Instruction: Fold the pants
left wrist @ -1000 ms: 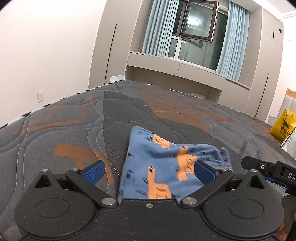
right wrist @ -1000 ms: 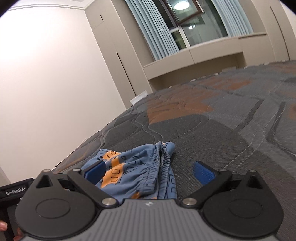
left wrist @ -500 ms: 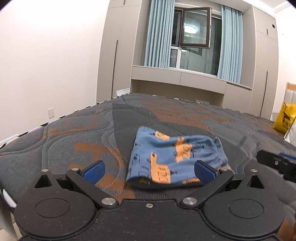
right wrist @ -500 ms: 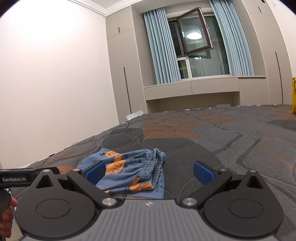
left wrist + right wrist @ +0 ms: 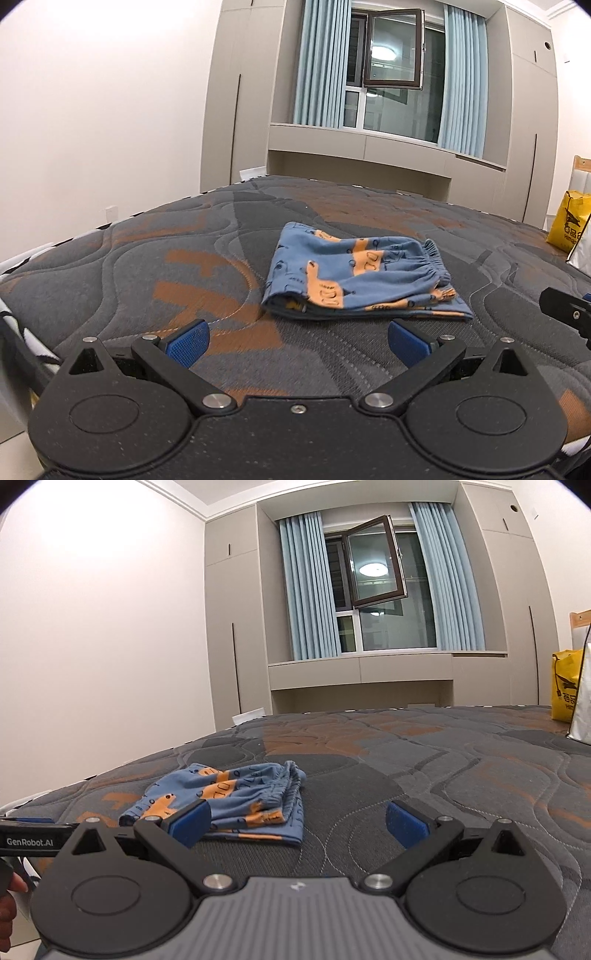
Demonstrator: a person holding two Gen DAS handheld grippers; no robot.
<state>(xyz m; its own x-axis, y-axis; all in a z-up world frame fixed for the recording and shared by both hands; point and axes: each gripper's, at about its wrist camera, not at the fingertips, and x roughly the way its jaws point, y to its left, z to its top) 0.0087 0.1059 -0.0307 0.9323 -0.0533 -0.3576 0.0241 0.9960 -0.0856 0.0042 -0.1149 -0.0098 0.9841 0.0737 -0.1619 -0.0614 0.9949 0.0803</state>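
Small blue pants (image 5: 354, 277) with orange print lie folded in a flat stack on the grey and orange mattress (image 5: 147, 266). Their gathered elastic waistband points right. In the right wrist view the same pants (image 5: 229, 797) sit left of centre. My left gripper (image 5: 297, 341) is open just short of the pants' near edge, with nothing between its blue pads. My right gripper (image 5: 297, 823) is open too, set back and to the right of the stack, its left pad (image 5: 190, 821) overlapping the cloth only in the picture.
A yellow bag (image 5: 569, 225) and a white bag stand at the mattress's right side. The mattress's left edge (image 5: 22, 258) drops off near a white wall. Wardrobes and a curtained window with an open pane (image 5: 373, 565) lie beyond. A hand (image 5: 9, 897) holds the left gripper.
Both grippers have drawn back from the pants and risen. A second ago their open pads straddled the cloth; now the folded pants lie free on the mattress ahead of them.
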